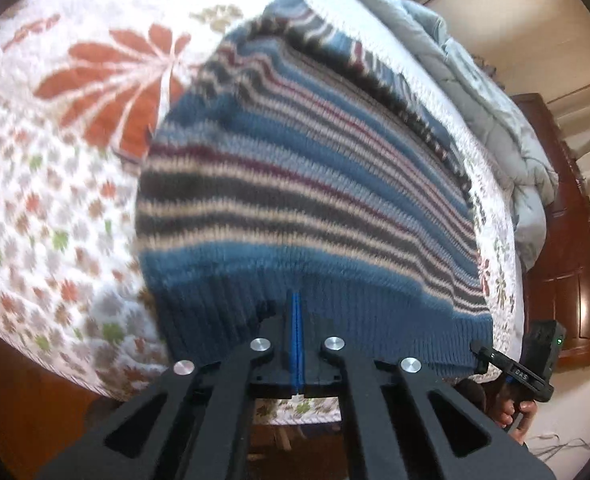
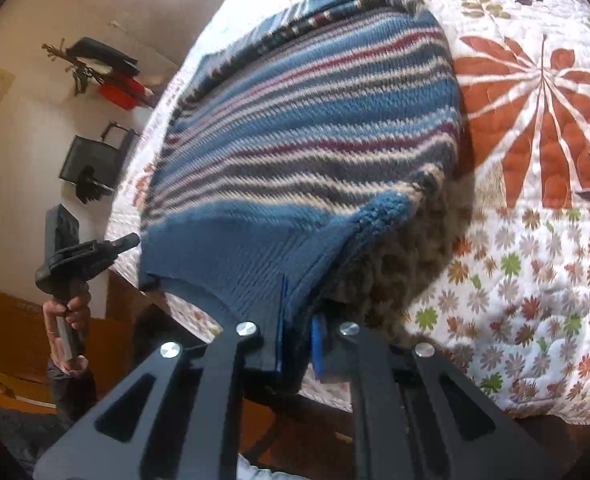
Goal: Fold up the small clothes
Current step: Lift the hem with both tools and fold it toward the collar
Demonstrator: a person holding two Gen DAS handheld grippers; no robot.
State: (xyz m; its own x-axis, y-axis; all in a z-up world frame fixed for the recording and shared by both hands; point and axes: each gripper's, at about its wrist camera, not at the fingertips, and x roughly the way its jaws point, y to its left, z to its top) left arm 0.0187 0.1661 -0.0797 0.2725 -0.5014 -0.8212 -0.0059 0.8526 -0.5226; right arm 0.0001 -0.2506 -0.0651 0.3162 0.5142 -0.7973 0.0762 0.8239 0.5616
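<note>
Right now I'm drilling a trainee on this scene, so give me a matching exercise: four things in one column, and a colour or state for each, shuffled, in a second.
Things:
1. sweater
2. quilt
3. left tongs
4. blanket

States:
A. white with flower print
B. bunched, pale grey-blue
C. striped blue knit
D. shut on the ribbed hem

Pairs: 1-C, 2-A, 3-D, 4-B

Black left gripper (image 1: pixel 297 344) (silver screws); blue pads (image 1: pixel 297 320); right gripper (image 2: pixel 298 332) alike.
</note>
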